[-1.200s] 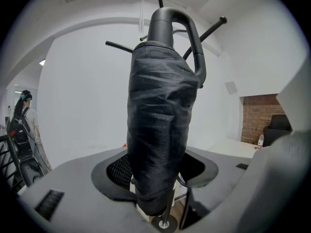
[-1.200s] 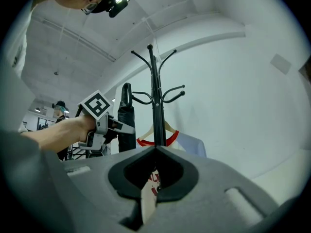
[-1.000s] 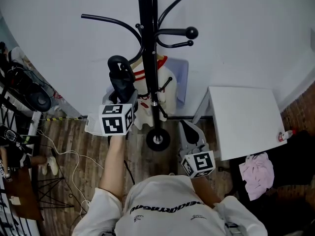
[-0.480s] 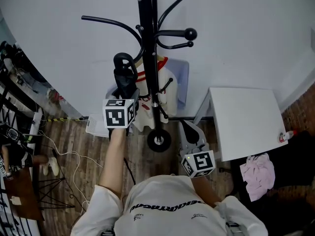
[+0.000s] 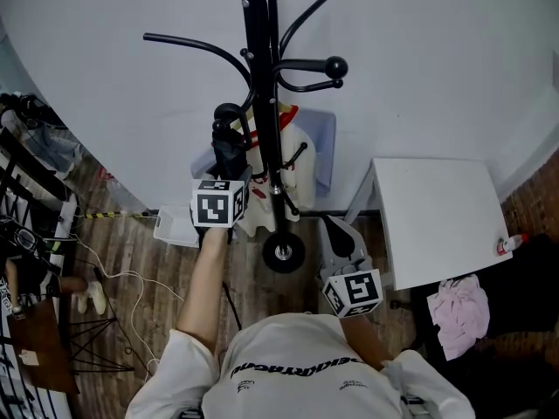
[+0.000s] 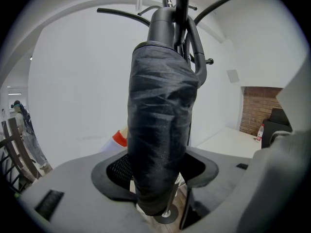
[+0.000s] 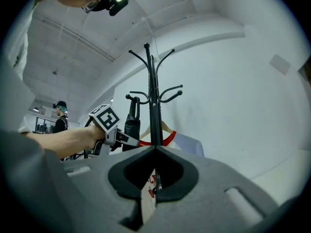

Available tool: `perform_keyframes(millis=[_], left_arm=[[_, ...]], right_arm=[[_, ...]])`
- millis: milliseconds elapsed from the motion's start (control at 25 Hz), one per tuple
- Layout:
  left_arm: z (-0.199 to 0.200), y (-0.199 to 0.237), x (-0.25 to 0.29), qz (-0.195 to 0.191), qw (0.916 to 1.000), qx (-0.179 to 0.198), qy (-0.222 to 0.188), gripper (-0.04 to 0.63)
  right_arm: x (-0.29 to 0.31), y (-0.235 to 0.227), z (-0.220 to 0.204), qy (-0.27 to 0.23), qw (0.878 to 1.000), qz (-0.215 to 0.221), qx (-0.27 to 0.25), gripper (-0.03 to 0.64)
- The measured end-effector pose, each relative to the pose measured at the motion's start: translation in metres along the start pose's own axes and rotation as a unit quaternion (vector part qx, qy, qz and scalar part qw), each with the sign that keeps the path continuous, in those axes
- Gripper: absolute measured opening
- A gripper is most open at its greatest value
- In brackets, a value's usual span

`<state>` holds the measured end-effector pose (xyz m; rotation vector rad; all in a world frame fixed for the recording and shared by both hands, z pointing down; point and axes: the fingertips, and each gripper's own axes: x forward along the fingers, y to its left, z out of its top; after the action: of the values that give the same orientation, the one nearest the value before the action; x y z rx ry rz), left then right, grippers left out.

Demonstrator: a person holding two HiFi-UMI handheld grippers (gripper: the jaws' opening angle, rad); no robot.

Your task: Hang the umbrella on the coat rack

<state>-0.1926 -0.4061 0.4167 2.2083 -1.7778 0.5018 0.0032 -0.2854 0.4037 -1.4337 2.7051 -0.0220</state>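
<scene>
Clenched around a folded black fabric umbrella, the jaws of my left gripper press its bundled canopy from both sides. The umbrella stands nearly upright between them, its curved black handle at the top. From the head view, my left gripper is raised at arm's length and holds the umbrella just left of the pole of the tall black metal coat rack, under the rack's long left arm. The handle is close against the pole, but I cannot tell whether it rests on a peg.

Jaws of my right gripper meet at their tips with nothing between them. That gripper hangs low and level near the rack's round base, pointing at the pole.

A white garment with red trim hangs on the rack behind the pole. To the right a white square table stands against the wall, and a crumpled pink cloth lies beside it.
</scene>
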Motion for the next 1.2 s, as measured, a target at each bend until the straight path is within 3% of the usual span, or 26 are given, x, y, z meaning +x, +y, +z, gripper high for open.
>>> perform_keyframes(millis=[720,1200], left_arm=[[0.002,-0.02,0.032,-0.039,0.9986,-0.019,-0.029,0.258],[0.012,-0.032,0.043,-0.065,0.9893,-0.026,-0.128,0.259]], right_arm=[[-0.004,-0.014,-0.003,0.0,1.0,-0.015,0.001,-0.003],[-0.013,-0.02,-0.005,0.0,1.0,-0.025,0.0,-0.003]])
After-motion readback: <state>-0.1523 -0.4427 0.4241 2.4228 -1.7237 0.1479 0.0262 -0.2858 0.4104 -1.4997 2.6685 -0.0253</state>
